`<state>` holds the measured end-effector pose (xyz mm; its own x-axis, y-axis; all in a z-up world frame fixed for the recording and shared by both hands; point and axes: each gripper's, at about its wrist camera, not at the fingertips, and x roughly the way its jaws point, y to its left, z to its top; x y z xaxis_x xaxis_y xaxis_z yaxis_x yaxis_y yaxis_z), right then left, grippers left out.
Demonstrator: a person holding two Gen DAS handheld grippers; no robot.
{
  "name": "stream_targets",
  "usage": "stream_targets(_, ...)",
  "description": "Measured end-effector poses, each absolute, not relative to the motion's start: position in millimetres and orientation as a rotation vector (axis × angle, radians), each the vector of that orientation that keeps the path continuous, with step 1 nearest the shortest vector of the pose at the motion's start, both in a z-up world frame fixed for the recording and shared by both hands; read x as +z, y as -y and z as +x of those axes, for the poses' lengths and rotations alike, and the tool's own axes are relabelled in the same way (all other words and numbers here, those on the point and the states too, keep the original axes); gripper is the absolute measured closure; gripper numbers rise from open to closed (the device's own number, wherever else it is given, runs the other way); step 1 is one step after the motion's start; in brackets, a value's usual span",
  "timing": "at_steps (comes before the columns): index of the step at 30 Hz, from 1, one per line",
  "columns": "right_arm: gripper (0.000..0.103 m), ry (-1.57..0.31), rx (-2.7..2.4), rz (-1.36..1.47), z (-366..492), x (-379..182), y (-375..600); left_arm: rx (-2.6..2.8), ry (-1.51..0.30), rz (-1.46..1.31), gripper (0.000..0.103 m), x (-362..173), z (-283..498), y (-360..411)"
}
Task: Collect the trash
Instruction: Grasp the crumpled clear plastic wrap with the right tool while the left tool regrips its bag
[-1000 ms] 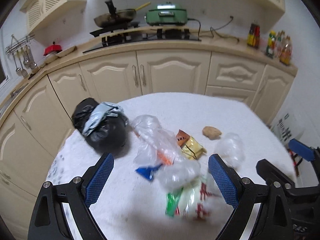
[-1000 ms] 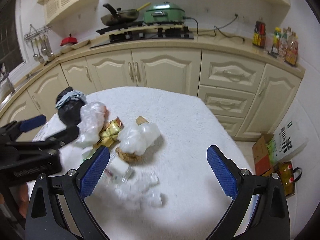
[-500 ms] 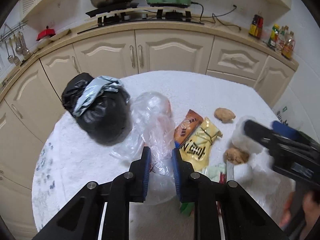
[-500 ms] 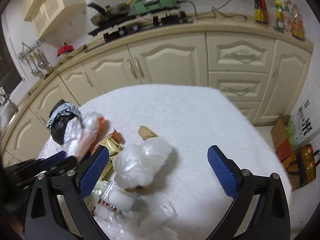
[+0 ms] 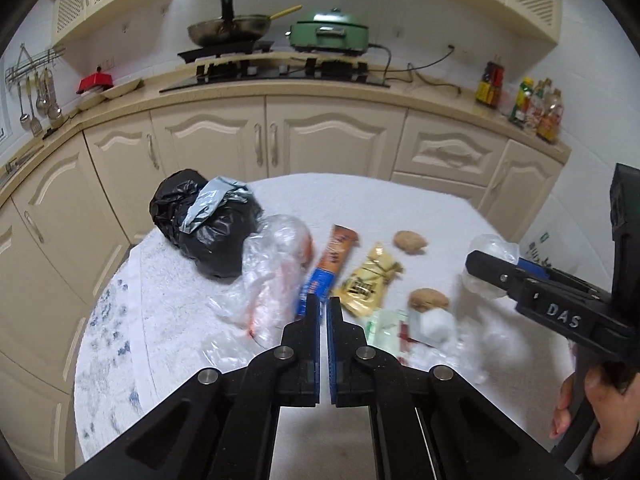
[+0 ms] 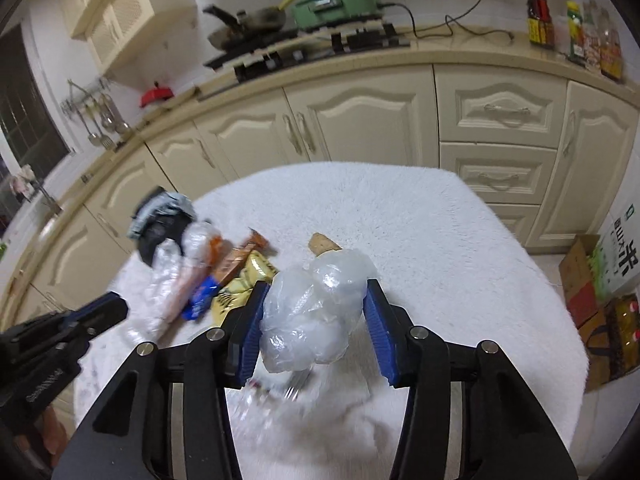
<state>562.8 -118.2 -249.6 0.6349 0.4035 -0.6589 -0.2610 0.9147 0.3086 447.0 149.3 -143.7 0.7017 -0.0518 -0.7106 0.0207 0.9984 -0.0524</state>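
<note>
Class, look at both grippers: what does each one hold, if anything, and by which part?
The right gripper clamps the crumpled clear plastic bag by its sides. The left gripper is shut with nothing visible between its jaws.

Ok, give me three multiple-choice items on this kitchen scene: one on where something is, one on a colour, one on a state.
1. Where is the black rubbish bag?
A. On the counter by the stove
B. On the floor by the cardboard box
C. On the table's left side, next to a clear bag

2. What colour is the lidded electric cooker on the counter?
A. Green
B. Red
C. White

3. How do the left tool's jaws stand?
A. Wide open
B. Shut together
C. Out of view

Answers:
1 C: in the left wrist view the black rubbish bag sits on the white-covered table, touching the clear bag.
2 A: the electric cooker has a green body and a green lid.
3 B: the blue pads of the left tool meet with almost no gap.
</note>
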Motion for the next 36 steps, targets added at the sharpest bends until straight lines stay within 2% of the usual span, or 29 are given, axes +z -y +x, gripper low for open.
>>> stream_targets(3,0.055,-0.783,0.39,0.207,546,-240,131,0.006,-0.767,-0.061,0.1,-140,435,-157)
stream_targets(5,0.055,-0.771,0.395,0.202,533,-235,138,0.01,-0.793,-0.048,0.085,-144,435,-162)
stream_targets(7,0.055,-0.767,0.397,0.199,524,-233,144,0.044,-0.799,-0.055,0.048,-150,438,-170)
stream_targets(8,0.055,-0.764,0.394,0.2,521,-234,146,0.064,-0.791,-0.041,0.042,-153,438,-170)
stream_targets(12,0.055,-0.771,0.394,0.204,521,-240,144,0.082,-0.799,-0.006,0.04,-164,451,-170)
stream_targets(17,0.055,-0.795,0.414,0.2,529,-255,133,0.112,-0.879,-0.004,0.042,-187,481,-177)
stream_targets(20,0.055,-0.808,0.424,0.198,535,-262,127,0.079,-0.933,-0.058,0.062,-200,495,-186)
stream_targets(21,0.055,-0.81,0.426,0.199,537,-263,126,0.05,-0.935,-0.084,0.077,-201,496,-189)
stream_targets(29,0.055,-0.786,0.448,0.215,534,-258,127,0.043,-0.824,-0.105,0.085,-174,464,-177)
stream_targets(30,0.055,-0.777,0.45,0.218,530,-255,128,0.035,-0.804,-0.104,0.087,-166,456,-171)
stream_targets(32,0.055,-0.761,0.452,0.225,522,-249,133,0.014,-0.768,-0.108,0.101,-156,443,-163)
stream_targets(36,0.055,-0.729,0.451,0.255,503,-235,154,-0.018,-0.725,-0.095,0.103,-137,422,-136)
